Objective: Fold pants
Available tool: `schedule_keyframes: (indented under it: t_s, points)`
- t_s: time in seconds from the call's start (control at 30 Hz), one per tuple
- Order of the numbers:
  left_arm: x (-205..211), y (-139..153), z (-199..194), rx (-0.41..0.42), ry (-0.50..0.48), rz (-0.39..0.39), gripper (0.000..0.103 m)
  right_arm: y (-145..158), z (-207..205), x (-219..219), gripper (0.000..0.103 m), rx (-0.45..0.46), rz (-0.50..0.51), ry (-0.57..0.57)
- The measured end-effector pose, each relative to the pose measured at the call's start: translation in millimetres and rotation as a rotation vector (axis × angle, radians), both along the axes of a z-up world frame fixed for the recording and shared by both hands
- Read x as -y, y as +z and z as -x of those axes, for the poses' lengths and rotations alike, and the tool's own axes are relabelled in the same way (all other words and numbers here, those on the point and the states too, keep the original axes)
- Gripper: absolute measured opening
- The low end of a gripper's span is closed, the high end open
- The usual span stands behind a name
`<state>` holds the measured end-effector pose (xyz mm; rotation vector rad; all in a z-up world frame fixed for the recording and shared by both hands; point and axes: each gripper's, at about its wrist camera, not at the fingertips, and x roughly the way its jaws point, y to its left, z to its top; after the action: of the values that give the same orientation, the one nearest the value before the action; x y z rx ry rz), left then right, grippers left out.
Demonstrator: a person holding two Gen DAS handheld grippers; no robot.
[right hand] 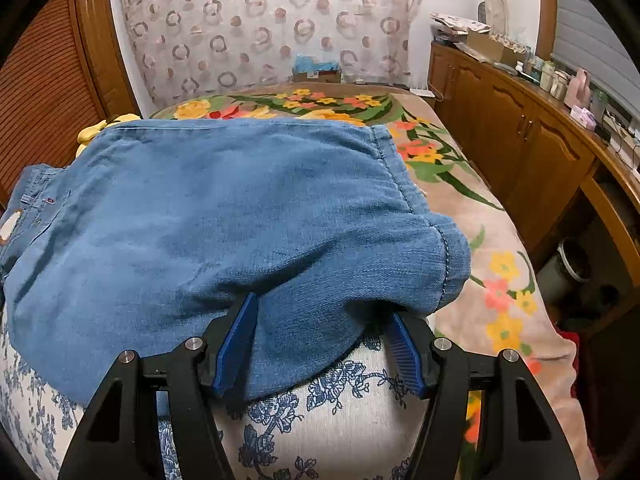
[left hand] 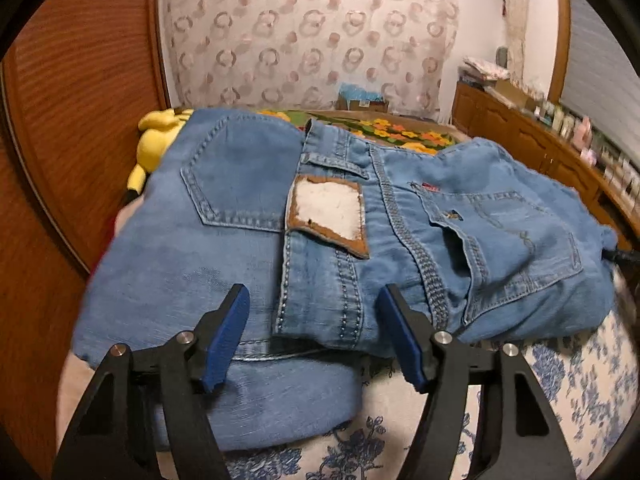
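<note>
Flanking the jeans (left hand: 248, 240) — yellow plush (left hand: 154, 140), wooden cabinet (right hand: 512, 148).

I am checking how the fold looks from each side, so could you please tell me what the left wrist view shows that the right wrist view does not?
Only the left wrist view shows the jeans' waistband end clearly: the brown-edged white waistband patch, the stitched back pocket, and the open left gripper over it.

Only the right wrist view shows the hemmed leg cuff and the open right gripper around a drooping denim edge, not pinching it.

Both show the folded blue denim jeans, blue-flowered white bedcover and circle-patterned curtain.
</note>
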<state>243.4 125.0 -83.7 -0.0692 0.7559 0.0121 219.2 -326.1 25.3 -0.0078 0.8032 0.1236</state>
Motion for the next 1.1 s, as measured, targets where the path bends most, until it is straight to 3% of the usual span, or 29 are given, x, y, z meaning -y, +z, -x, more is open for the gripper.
schedule_keyframes:
  t_s: [0.07,0.1,0.13,0.23,0.3,0.4,0.77,1.1]
  points:
    - [3.5,-0.2,2.8,0.014,-0.011,0.013,0.062,0.4,-0.7,0.9,0.065,0.004,-0.004,0.003]
    - [7.4,0.5,3.7,0.018,-0.026,0.02,0.053,1.4,-1.3,-0.3,0.064,0.006,-0.001,0.005]
    - [11.3,1.4,5.6,0.021,-0.031,0.019,0.05,2.7,-1.3,-1.8,0.062,0.007,0.002,0.008]
    - [16.2,5.6,7.8,0.039,-0.038,-0.002,0.035,5.4,-0.9,-7.1,0.047,0.005,-0.002,0.03]
    - [16.1,9.8,9.5,0.051,-0.046,0.006,0.031,6.3,-1.5,-9.1,0.029,0.002,-0.013,0.051]
    - [19.8,17.7,13.3,0.08,-0.053,-0.012,0.019,7.3,-1.8,-8.5,0.016,0.009,-0.008,0.072]
    - [24.6,72.4,34.8,0.229,-0.053,-0.024,0.011,41.6,22.3,4.1,0.012,0.152,-0.016,0.06]
    - [21.6,91.6,85.7,0.277,-0.054,-0.013,0.01,46.7,77.4,15.1,0.012,0.214,-0.022,0.081]
